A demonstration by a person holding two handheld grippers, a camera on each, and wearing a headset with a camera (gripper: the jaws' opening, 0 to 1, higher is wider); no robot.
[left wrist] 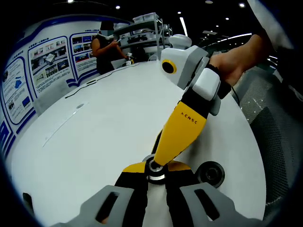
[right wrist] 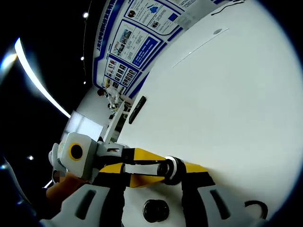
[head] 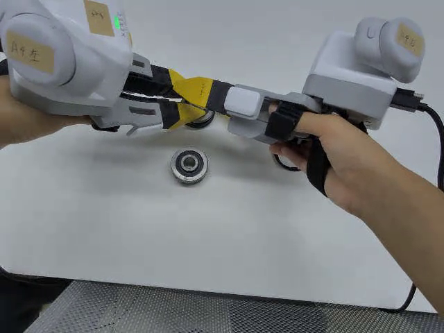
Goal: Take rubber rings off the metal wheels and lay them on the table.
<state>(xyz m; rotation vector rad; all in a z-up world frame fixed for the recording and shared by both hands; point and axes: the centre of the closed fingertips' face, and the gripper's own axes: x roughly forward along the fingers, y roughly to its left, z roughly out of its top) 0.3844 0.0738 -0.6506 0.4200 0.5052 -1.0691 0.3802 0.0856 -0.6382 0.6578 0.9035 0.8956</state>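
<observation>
Wheel-stripping set-up at a white table (head: 104, 222) — two hand-held grippers meet nose to nose above it. Left gripper (left wrist: 156, 168), seen in its own view, has its yellow-tipped jaws pressed in on either side of a small metal wheel (left wrist: 155, 171), which appears raised off the tabletop. Right gripper (right wrist: 158, 174) comes in from the opposite side, and in the left gripper view one of its yellow jaws lies against the top of that same wheel; whether its jaws are clamped or merely resting there cannot be told. Second metal wheel (head: 189, 165), dark at the centre, lies flat on the table just below the meeting jaws in the head view. Loose black rubber ring (head: 283, 164) lies on the table, partly hidden beneath the person's right hand (head: 340, 163) — apart from the second wheel. Background of the left gripper view: poster wall (left wrist: 42, 66) and a standing person (left wrist: 105, 47)
</observation>
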